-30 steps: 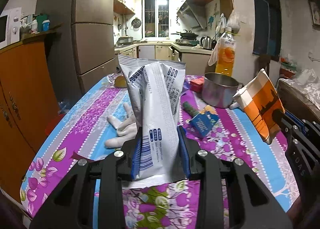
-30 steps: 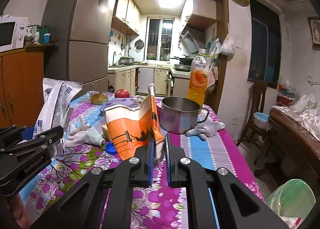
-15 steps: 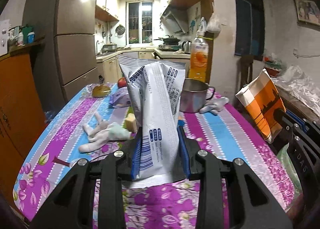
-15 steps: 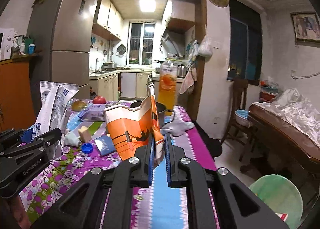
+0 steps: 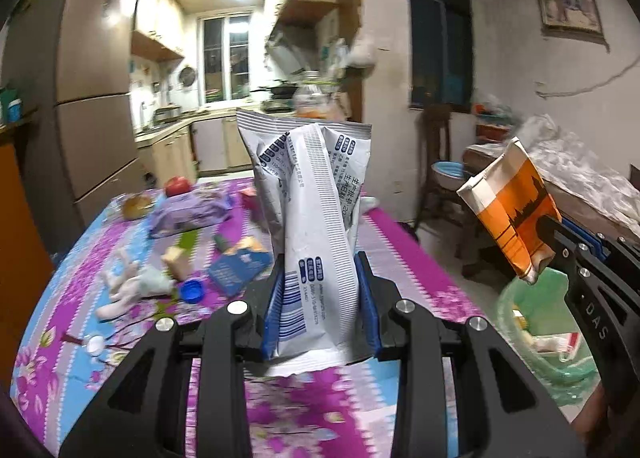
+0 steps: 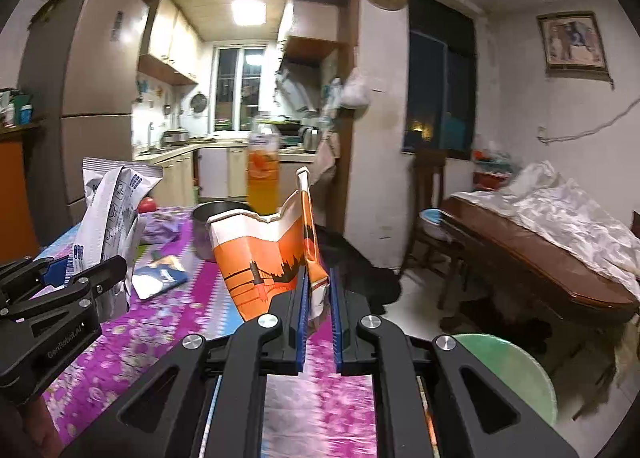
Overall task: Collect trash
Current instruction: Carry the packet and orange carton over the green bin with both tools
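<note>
Left claw [image 5: 320,306] clamps the white bag [image 5: 316,218], right claw [image 6: 319,298] pinches the orange carton [image 6: 264,258] by one flap — both above the desk's [image 5: 400,258] right edge beside the bin [image 5: 560,374] — so a thin grip may slip, dropping trash outside.

The orange drink bottle [image 5: 316,104] is almost wholly hidden behind the white snack bag [image 5: 312,226], and what shows above the bag is smeared. The bag's small print is too fine to be read. Beside the bag, the tabletop [image 5: 404,270] pattern is blurred. The green bin [image 5: 536,338] is cut off by the right claw [image 5: 554,242]; its contents cannot be made out. From the right wrist view, the pot [image 6: 218,214] is masked behind the orange carton [image 6: 260,262].
</note>
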Demonstrator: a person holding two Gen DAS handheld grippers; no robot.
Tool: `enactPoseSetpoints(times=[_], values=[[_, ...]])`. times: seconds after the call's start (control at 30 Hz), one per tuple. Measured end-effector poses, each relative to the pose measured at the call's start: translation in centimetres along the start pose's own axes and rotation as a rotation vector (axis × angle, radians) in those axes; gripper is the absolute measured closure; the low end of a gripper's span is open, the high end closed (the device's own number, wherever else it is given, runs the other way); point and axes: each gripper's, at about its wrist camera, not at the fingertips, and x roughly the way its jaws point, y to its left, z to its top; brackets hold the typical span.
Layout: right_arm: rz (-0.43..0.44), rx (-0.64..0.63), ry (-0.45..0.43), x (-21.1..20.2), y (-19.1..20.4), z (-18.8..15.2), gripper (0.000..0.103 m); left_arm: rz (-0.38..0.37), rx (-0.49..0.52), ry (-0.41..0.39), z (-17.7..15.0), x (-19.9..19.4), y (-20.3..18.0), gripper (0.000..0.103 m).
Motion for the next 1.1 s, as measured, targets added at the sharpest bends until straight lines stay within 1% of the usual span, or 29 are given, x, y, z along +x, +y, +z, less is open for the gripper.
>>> enactPoseSetpoints(times=[0.23, 0.37, 0.57, 0.73, 0.87, 0.93, 1.03, 1.1], values=[[-0.106, 0.038, 0.017, -1.8, -6.4, -0.8, 0.093, -0.109, 0.052, -0.007, 0.5, 0.2, -5.7, 0.072], [-0.160, 0.061, 0.036, -2.6, -10.2, -1.7, 0.093, -0.170, 0.081, 0.001, 0.6, 0.4, -8.8, 0.071], [-0.228, 0.095, 0.073, -3.4, -15.5, -3.2, 0.093, -0.255, 0.125, 0.042, 0.0, 1.9, -12.9, 0.071], [-0.265, 0.117, 0.125, -2.9, -19.4, -4.5, 0.093, -0.322, 0.161, 0.088, -0.7, 3.1, -16.4, 0.072], [-0.286, 0.127, 0.186, -1.7, -22.2, -5.1, 0.093, -0.375, 0.178, 0.136, -1.0, 4.0, -18.5, 0.072], [-0.286, 0.132, 0.237, -0.7, -23.6, -5.5, 0.093, -0.410, 0.191, 0.181, -1.2, 4.9, -19.7, 0.072], [-0.278, 0.126, 0.313, 0.6, -24.9, -6.1, 0.093, -0.439, 0.202, 0.237, -1.5, 6.3, -21.0, 0.072], [-0.269, 0.113, 0.383, 2.0, -25.8, -6.7, 0.093, -0.456, 0.213, 0.285, -1.8, 7.3, -22.0, 0.072]])
